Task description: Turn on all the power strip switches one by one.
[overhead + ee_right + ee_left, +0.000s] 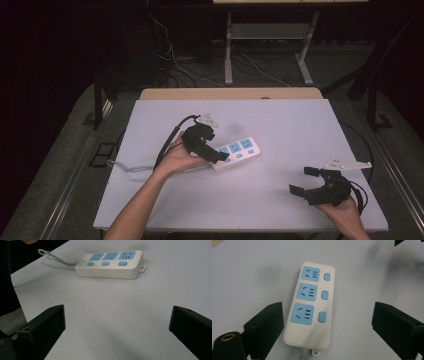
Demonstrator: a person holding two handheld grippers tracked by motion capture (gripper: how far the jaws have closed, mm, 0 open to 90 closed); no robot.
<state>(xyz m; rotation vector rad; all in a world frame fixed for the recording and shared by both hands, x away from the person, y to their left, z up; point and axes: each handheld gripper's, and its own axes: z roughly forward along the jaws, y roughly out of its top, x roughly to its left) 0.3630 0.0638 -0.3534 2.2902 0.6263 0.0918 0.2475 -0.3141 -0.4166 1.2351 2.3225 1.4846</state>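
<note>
- left gripper (327, 322) hangs right over the power strip (310, 305), jaws wide apart, gripping nothing
- strip's long axis runs 6 to 12, cord end at 6

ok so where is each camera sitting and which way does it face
High view: fixed above the person's side, looking forward and down on the table; both forearms enter from the bottom, left gripper over the power strip, right gripper open near the right edge.
Left gripper view: rides the left gripper, looking down on the power strip; its two black jaws stand wide, one either side.
Right gripper view: rides the right gripper, looking low across the table at the power strip; its jaws stand wide.
All three share the strip.
</note>
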